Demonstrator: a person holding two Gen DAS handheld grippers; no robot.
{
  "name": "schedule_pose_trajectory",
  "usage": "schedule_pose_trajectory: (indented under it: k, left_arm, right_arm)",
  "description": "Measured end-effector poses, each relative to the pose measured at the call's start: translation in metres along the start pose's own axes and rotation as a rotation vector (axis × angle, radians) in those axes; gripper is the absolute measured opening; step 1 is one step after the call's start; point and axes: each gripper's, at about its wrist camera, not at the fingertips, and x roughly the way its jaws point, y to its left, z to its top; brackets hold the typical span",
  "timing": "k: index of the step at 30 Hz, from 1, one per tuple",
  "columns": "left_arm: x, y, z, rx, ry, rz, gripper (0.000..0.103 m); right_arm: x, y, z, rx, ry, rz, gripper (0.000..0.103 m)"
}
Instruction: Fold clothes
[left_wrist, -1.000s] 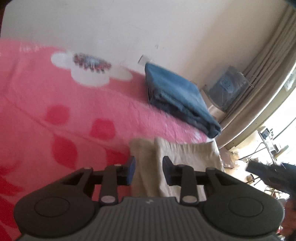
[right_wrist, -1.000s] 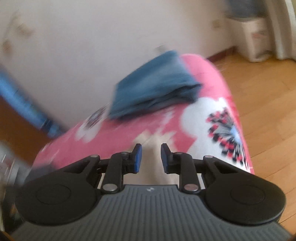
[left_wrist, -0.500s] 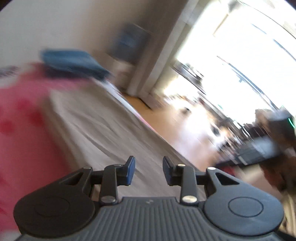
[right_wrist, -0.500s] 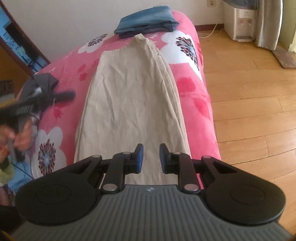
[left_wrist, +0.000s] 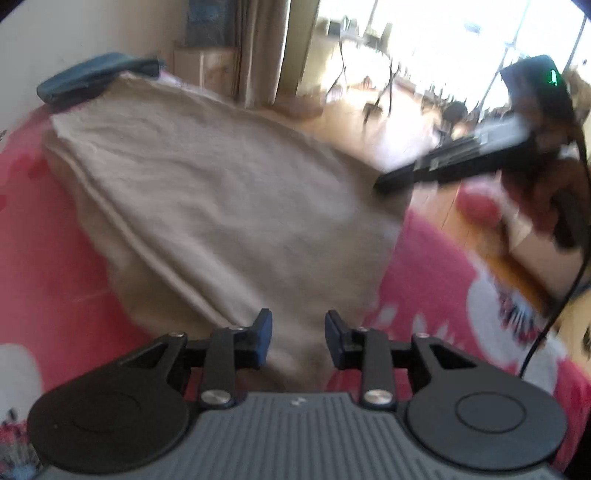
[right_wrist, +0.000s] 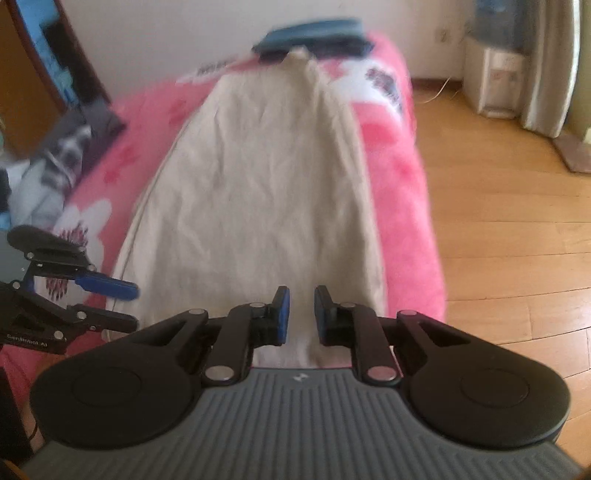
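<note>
Nearest me, the right gripper (right_wrist: 298, 314) hangs over the near hem of the beige garment (right_wrist: 258, 184), its jaws a narrow gap apart with nothing between them. At about nine o'clock from it the left gripper (right_wrist: 110, 301) sits at the garment's near left corner, jaws parted and also empty, as far as I can see. The left wrist view agrees — fingers spread over cloth, gripping none.

The garment lies long and flat on the pink flowered bed cover (right_wrist: 399, 177), running away toward twelve o'clock, already doubled lengthwise by the look of the layered edge (left_wrist: 155, 236). At its far end a folded blue garment (right_wrist: 314, 37) rests near the wall.

I judge both tools are poised at the near hem. If the beige piece is to be halved, that calls for closing on both near corners together and carrying them toward the far end.

Both views are blurred; whether the fingertips touch the fabric I cannot say. The grey heap (right_wrist: 55, 158) at ten o'clock is unreadable.
</note>
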Motion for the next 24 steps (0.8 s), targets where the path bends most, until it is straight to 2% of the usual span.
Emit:
schedule_pose_trajectory:
  k: [2, 3, 5, 7, 9, 10, 12, 15, 18, 19, 20, 24]
  left_arm:
    - [0.001, -0.011, 0.000, 0.055, 0.064, 0.054, 0.038]
    - [-0.002, -0.016, 0.003, 0.069, 0.106, 0.090, 0.039]
    - [-0.017, -0.027, 0.008, 0.111, 0.172, 0.199, 0.038]
    - [-0.041, -0.035, 0.007, 0.176, 0.197, 0.283, 0.040]
    - [-0.067, -0.034, 0.006, 0.165, 0.220, 0.323, 0.044]
    - [-0.080, -0.033, 0.005, 0.156, 0.232, 0.341, 0.045]
    - [-0.096, -0.027, 0.003, 0.072, 0.227, 0.327, 0.056]
    - [-0.097, -0.015, -0.006, -0.120, 0.209, 0.248, 0.061]
    - [-0.079, -0.011, -0.024, -0.205, 0.119, 0.182, 0.062]
    - [-0.072, -0.010, -0.030, -0.231, 0.088, 0.161, 0.061]
    - [-0.066, -0.009, -0.036, -0.257, 0.058, 0.139, 0.061]
    - [-0.040, -0.004, -0.059, -0.361, -0.066, 0.053, 0.062]
  right_arm:
    - [0.019, -0.013, -0.010, 0.028, 0.057, -0.012, 0.011]
    - [0.028, -0.016, -0.014, 0.013, 0.058, -0.003, 0.011]
    - [0.028, -0.014, -0.006, -0.005, 0.062, -0.006, 0.011]
    - [0.017, -0.011, 0.002, -0.005, 0.038, -0.017, 0.011]
    - [0.004, -0.018, 0.001, 0.046, -0.006, -0.018, 0.012]
    - [0.001, -0.023, -0.005, 0.109, -0.007, 0.016, 0.013]
    - [-0.004, -0.034, -0.015, 0.235, -0.008, 0.084, 0.013]
    - [-0.011, -0.050, -0.031, 0.424, -0.010, 0.185, 0.015]
    - [0.002, -0.046, -0.049, 0.576, 0.008, 0.269, 0.034]
    - [0.011, -0.047, -0.057, 0.602, 0.019, 0.276, 0.043]
    - [0.023, -0.046, -0.065, 0.612, 0.025, 0.272, 0.041]
    - [0.024, -0.042, -0.087, 0.621, -0.094, 0.305, 0.041]
